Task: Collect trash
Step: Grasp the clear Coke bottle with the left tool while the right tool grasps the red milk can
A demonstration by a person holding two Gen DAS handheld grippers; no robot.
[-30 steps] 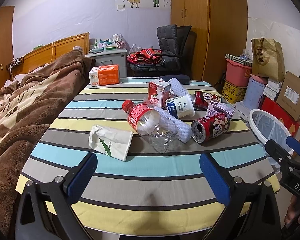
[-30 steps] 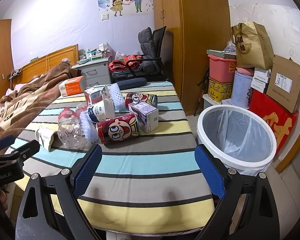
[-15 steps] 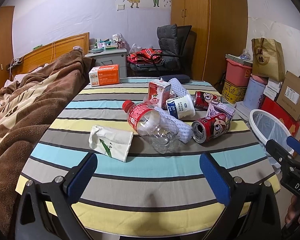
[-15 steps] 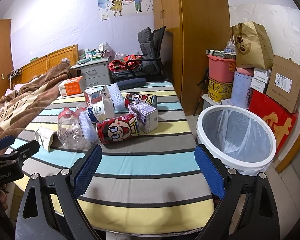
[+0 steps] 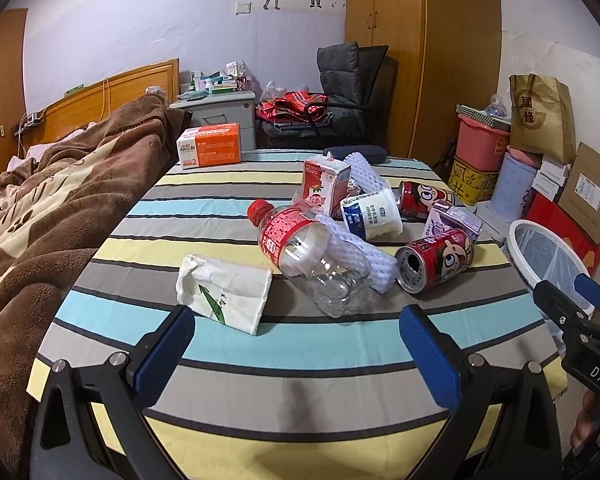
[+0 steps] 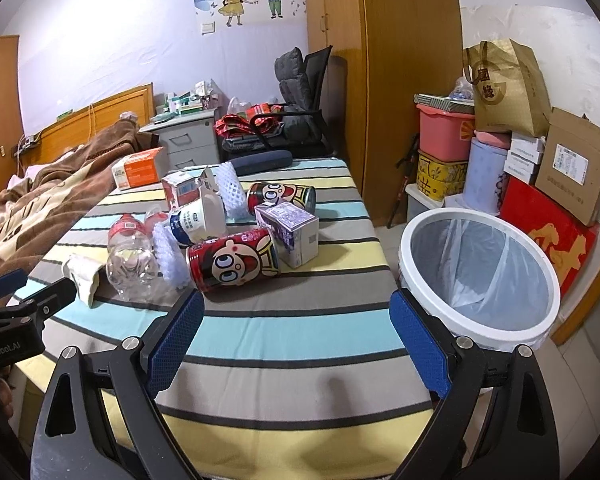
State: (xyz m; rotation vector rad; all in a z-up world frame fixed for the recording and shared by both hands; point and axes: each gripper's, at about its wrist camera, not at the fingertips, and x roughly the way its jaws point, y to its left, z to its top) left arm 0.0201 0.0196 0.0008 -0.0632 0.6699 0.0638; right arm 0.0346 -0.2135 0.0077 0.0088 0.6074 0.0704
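Trash — two cans (image 5: pixel 436 259), two cartons (image 5: pixel 325 187), one bottle (image 5: pixel 310 256).

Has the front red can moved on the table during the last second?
No. The red can lies against the purple carton, on the same grey stripe, as before.
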